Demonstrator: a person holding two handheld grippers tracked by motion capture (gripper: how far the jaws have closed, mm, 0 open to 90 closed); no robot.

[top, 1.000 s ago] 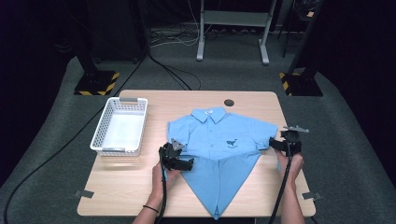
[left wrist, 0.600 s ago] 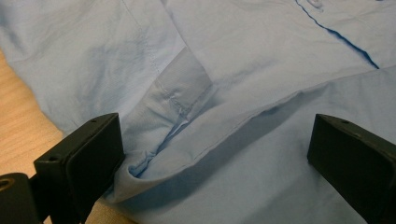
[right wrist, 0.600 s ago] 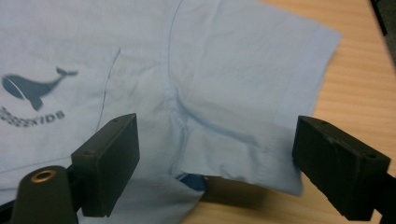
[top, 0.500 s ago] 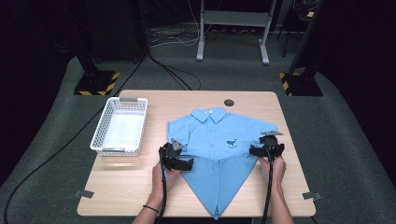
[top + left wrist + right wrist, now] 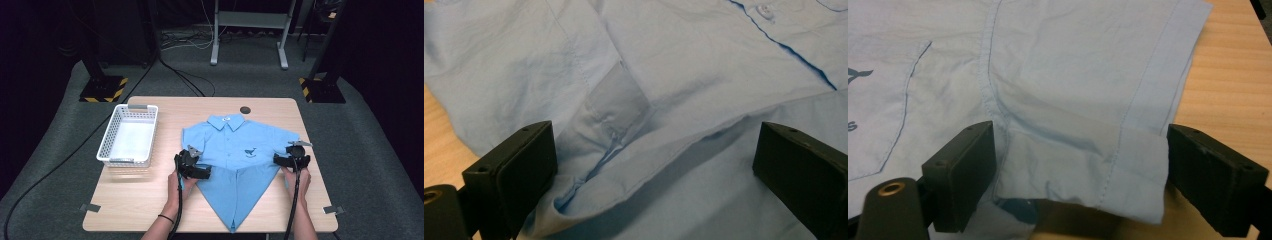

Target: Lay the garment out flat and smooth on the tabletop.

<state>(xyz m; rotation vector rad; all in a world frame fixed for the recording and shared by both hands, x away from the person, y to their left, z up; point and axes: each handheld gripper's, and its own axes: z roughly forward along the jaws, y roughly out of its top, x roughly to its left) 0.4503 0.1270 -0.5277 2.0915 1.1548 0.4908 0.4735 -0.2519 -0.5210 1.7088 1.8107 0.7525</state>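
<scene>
Reaching fwd, both hands hold open tongs, left & right, jaws straddling shirt edges

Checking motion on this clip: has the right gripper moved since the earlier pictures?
Yes. The right gripper came in from the table's right edge onto the shirt sleeve, jaws just opening.

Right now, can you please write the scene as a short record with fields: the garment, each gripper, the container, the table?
garment: light blue shirt, collar away from the person, lower part folded to a point toward the person
left gripper: open, at the shirt's left side, a cloth fold between its fingers
right gripper: jaws have just been opening, folded sleeve hem between them
container: white basket, left of the shirt
table: light wood
</scene>
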